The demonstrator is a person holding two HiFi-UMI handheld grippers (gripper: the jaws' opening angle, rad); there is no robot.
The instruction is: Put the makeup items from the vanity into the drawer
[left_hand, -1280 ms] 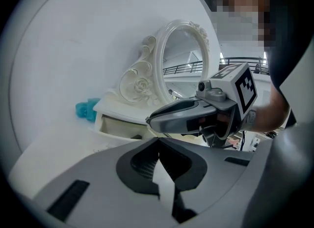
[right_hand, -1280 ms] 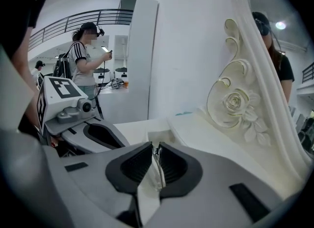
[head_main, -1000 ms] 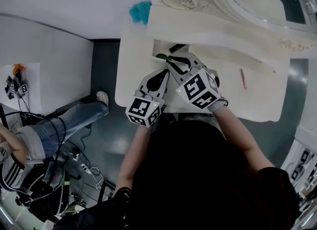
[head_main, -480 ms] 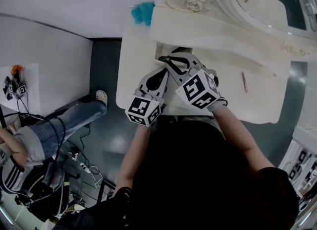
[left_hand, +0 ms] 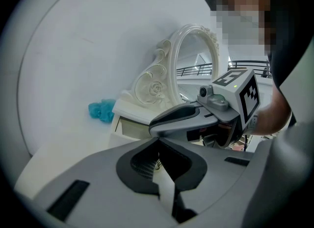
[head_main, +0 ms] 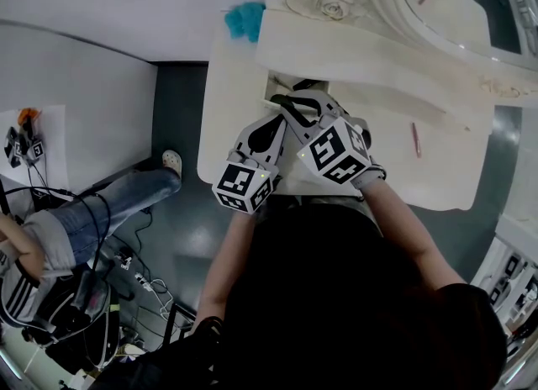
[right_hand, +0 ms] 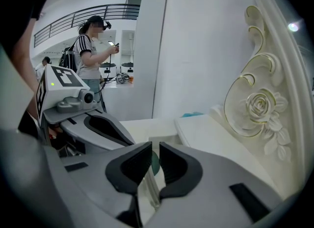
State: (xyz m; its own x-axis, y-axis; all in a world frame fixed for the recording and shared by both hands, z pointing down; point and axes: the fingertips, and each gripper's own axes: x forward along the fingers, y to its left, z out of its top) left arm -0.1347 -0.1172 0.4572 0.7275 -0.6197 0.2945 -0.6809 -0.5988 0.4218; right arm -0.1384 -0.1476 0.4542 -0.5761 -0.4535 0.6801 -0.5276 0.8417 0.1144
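A small open drawer (head_main: 274,86) sits in the white vanity's (head_main: 231,140) raised box. My right gripper (head_main: 291,99) hovers over it. In the right gripper view the jaws (right_hand: 152,149) stand a narrow gap apart above the drawer (right_hand: 164,137). A teal-green round thing (right_hand: 155,164) shows in that gap. I cannot tell whether the pads press on it or it lies below them. My left gripper (head_main: 276,122) is close beside, just short of the drawer, its tips (left_hand: 157,142) together. A pink pencil (head_main: 414,139) lies on the vanity to the right.
An ornate oval mirror (head_main: 437,2) rises at the vanity's back. A teal cloth (head_main: 244,20) lies at the back left corner. The vanity's front edge is right under my arms. A seated person in jeans (head_main: 101,212) and cables (head_main: 139,275) are on the floor at the left.
Both grippers have edged a little further toward the drawer. The dark item and green disc seen by the drawer a second ago are now covered by the right gripper.
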